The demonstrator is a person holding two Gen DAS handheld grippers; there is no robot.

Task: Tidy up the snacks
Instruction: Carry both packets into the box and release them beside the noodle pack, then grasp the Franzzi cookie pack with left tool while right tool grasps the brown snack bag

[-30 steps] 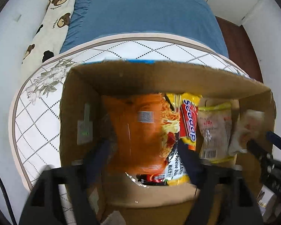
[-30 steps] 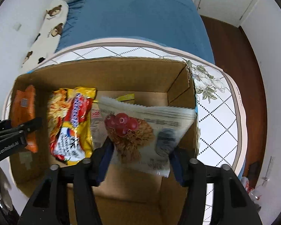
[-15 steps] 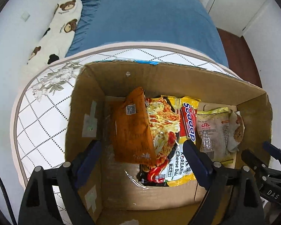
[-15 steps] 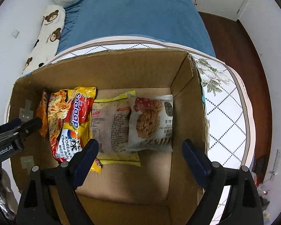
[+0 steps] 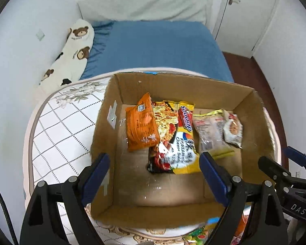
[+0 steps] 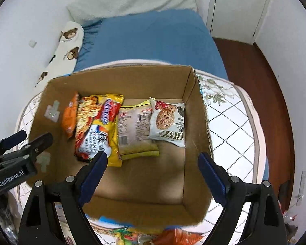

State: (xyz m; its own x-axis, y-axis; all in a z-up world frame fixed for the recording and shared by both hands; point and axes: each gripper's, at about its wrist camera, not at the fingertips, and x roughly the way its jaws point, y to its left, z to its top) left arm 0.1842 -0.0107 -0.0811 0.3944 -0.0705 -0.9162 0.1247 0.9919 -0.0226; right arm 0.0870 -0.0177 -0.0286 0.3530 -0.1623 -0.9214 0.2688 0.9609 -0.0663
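An open cardboard box (image 5: 110, 122) stands on the table with snacks lying side by side on its floor. From left to right they are an orange packet (image 5: 141, 126), a yellow noodle packet (image 5: 177, 140), a pale packet with yellow edges (image 5: 211, 132) and a white cookie packet (image 5: 232, 129). My left gripper (image 5: 153, 159) hovers open and empty above the box's near left part. My right gripper (image 6: 153, 157) hovers open and empty over the near right part, above the cookie packet (image 6: 167, 120) and the pale packet (image 6: 134, 128). Each gripper shows at the edge of the other's view.
The box (image 6: 195, 122) sits on a round table with a checked cloth (image 5: 57, 134). More snack packets (image 6: 173, 236) lie at the table's near edge below the box. Beyond are a bed with a blue sheet (image 5: 157, 47), a bear-print pillow (image 5: 75, 47) and wooden floor at right.
The left gripper let go of the orange packet and the right let go of the cookie packet; both packets now lie in the box. Both grippers opened and rose back out of the box.
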